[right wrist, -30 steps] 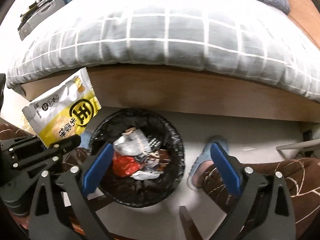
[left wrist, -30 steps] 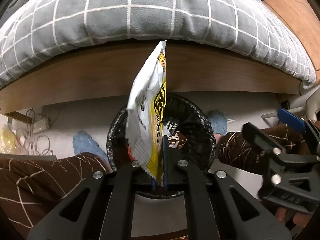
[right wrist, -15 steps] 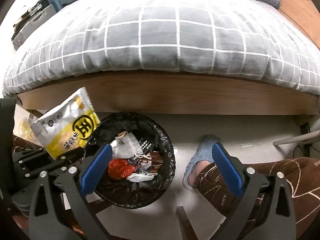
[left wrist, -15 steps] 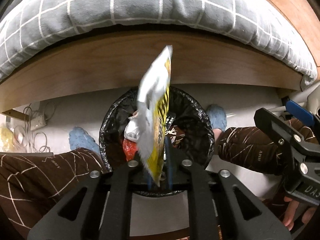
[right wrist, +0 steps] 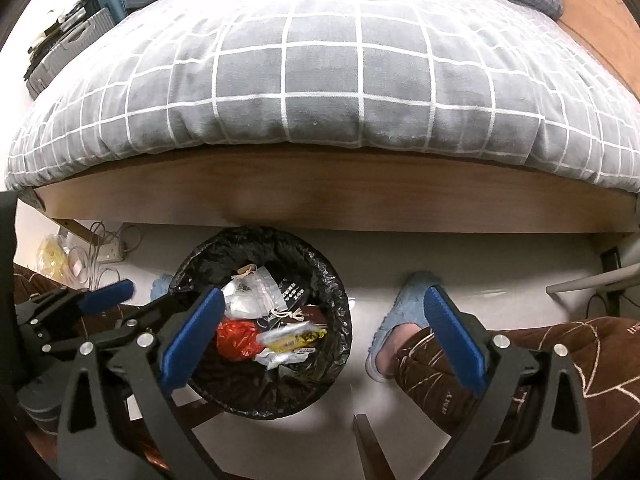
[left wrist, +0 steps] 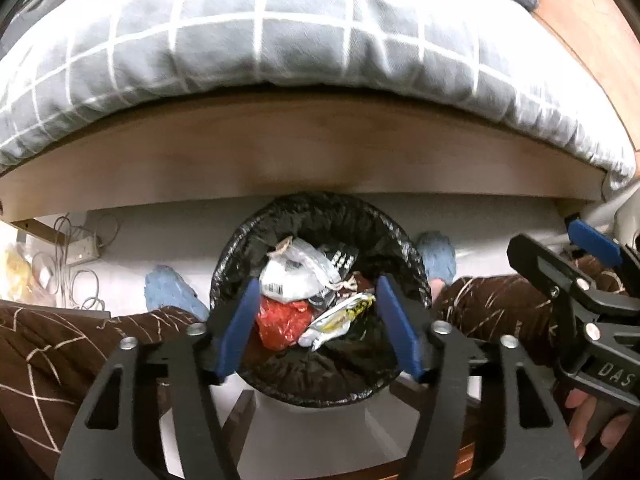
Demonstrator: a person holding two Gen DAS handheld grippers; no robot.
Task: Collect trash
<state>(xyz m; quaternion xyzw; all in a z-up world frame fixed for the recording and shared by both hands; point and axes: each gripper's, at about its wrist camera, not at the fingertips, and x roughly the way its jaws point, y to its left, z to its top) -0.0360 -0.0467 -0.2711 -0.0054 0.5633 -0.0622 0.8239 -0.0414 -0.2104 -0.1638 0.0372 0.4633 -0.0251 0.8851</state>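
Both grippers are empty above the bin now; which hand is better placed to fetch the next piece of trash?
Probably the right gripper: it stands open beside the trash bin, off toward the floor. The left gripper, jaws just opened, hangs directly over the dropped snack bag.

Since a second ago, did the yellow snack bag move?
Yes. The yellow snack bag dropped from the left gripper, whose fingers have just been opening with nothing between them now, into the black bin, beside the red wrapper.
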